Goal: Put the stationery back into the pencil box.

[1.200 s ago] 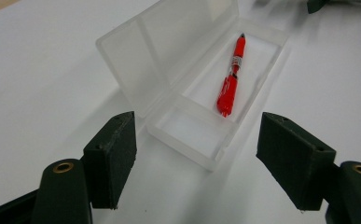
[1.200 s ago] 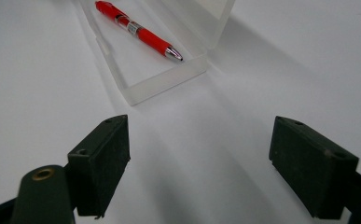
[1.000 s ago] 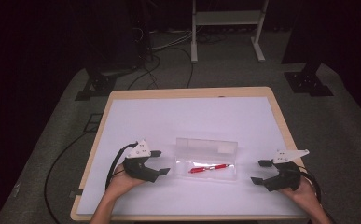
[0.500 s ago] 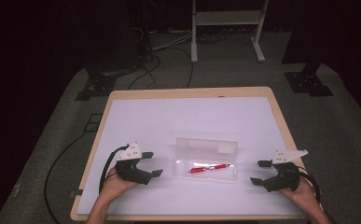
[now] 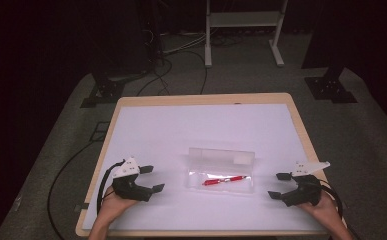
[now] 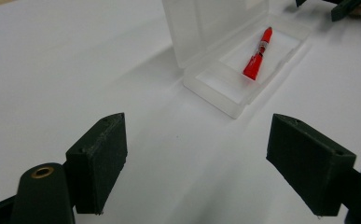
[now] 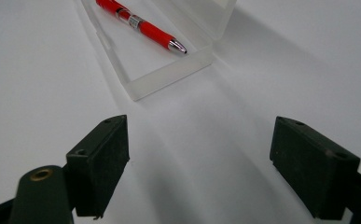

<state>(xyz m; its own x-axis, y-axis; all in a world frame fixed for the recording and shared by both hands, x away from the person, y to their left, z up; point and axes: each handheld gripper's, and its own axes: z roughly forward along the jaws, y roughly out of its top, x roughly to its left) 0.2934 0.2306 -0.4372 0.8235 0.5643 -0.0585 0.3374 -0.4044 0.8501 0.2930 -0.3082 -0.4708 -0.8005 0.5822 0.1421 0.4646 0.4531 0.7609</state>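
Lying in clear case [image 5: 222,172]: red pen [image 5: 224,179] (lid up).

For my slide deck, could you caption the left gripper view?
Open left gripper faces a clear case with its lid up, a red pen inside.

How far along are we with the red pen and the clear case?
Done: the red pen lies inside the clear case. In hand: nothing; the left hand-held gripper, whose jaws have just been opening, and the right hand-held gripper sit open, apart from it. Left: probably shutting the upright lid.
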